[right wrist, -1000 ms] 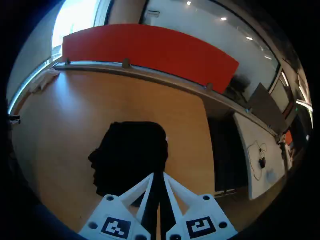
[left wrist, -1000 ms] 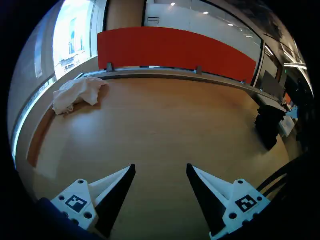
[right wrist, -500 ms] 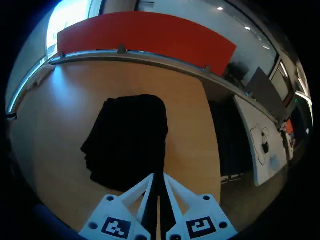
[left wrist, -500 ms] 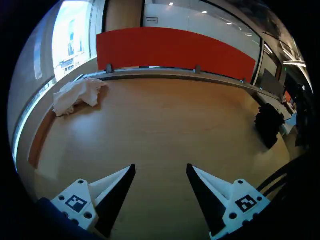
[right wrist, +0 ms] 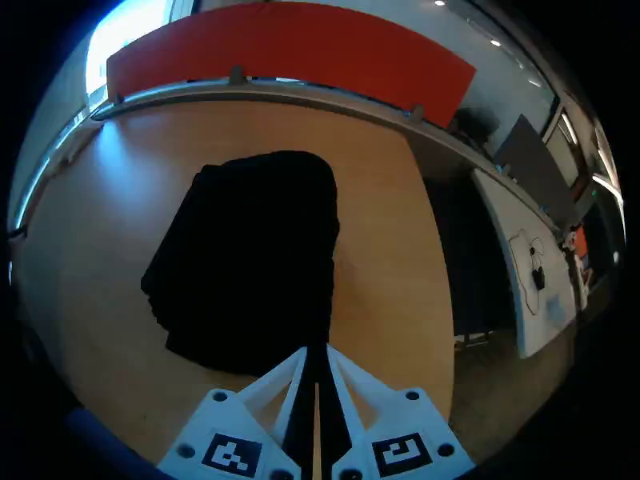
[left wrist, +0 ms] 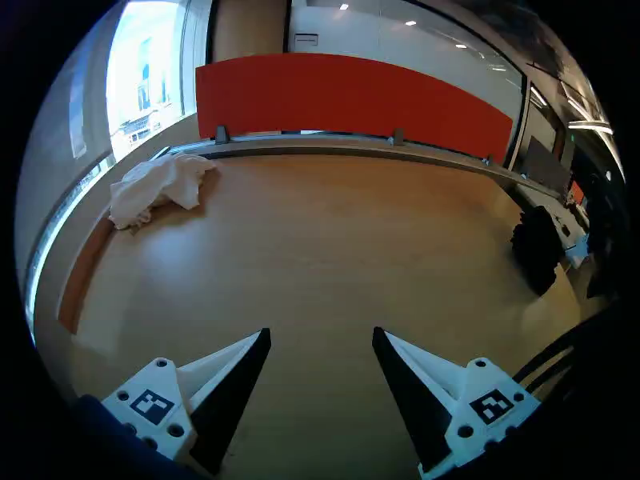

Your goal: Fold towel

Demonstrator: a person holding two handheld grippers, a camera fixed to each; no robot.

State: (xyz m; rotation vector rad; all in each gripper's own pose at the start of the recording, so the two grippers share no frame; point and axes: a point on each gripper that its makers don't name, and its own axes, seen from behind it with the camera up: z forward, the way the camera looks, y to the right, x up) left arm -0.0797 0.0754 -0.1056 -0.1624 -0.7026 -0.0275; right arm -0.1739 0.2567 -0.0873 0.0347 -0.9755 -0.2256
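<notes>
Wooden surface under red partition, window upper left.
Left claw apart; right claw clamps black towel; white cloth upper left.

Wood table w/ red divider at far edge; bright window on L.

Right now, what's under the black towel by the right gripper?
The black towel lies on the wooden table, with bare wood showing around it. Anything beneath the cloth is covered. The right gripper, shut, sits at its near edge.
</notes>
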